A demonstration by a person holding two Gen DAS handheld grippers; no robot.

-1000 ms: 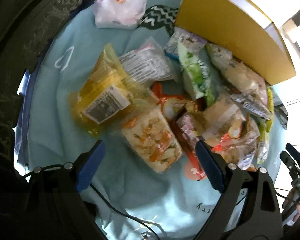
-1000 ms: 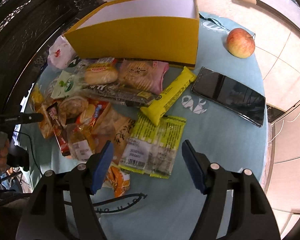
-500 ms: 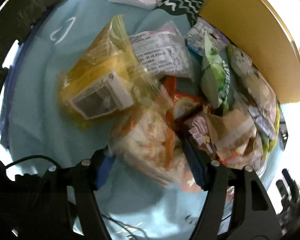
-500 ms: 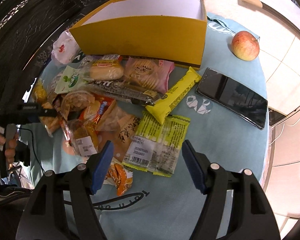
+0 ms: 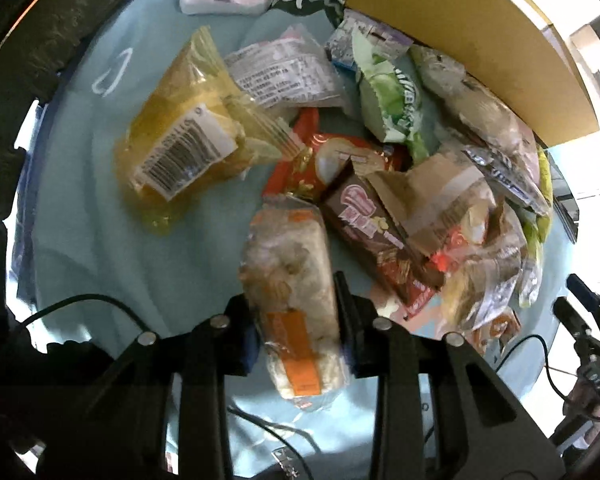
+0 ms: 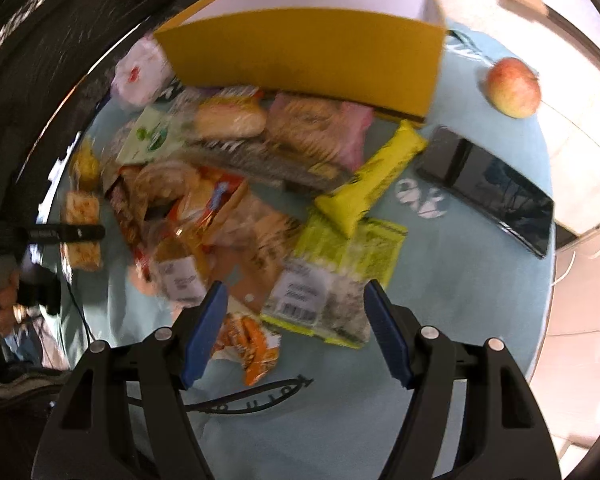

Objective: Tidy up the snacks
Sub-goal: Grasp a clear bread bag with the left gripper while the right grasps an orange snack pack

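the left hand-held gripper (image 5: 296, 320) is clamped on a clear plastic packet of pale puffed snacks with an orange label (image 5: 290, 292), its 2 fingers pressed against the packet's sides near its lower half. in the right wrist view the same packet (image 6: 81, 232) shows held at the left edge of the pile, above the light blue cloth-covered surface (image 5: 100, 240). just beyond it lie a brown chocolate wafer bar (image 5: 374, 236), a red and orange foil packet (image 5: 328, 164) and a yellow transparent bag with a barcode sticker (image 5: 180, 140), with a green and white pouch (image 5: 388, 96) further out beside the yellow cardboard box (image 5: 472, 48).

the right hand-held gripper (image 6: 296, 332) hangs with its blue-padded fingers apart over a lime green packet with a white barcode label (image 6: 332, 276); a small orange snack packet (image 6: 248, 344) lies by its left finger. further out are a long yellow wrapped bar (image 6: 372, 176), a black smartphone (image 6: 488, 188) and a red-yellow apple (image 6: 514, 87). this view is blurred.
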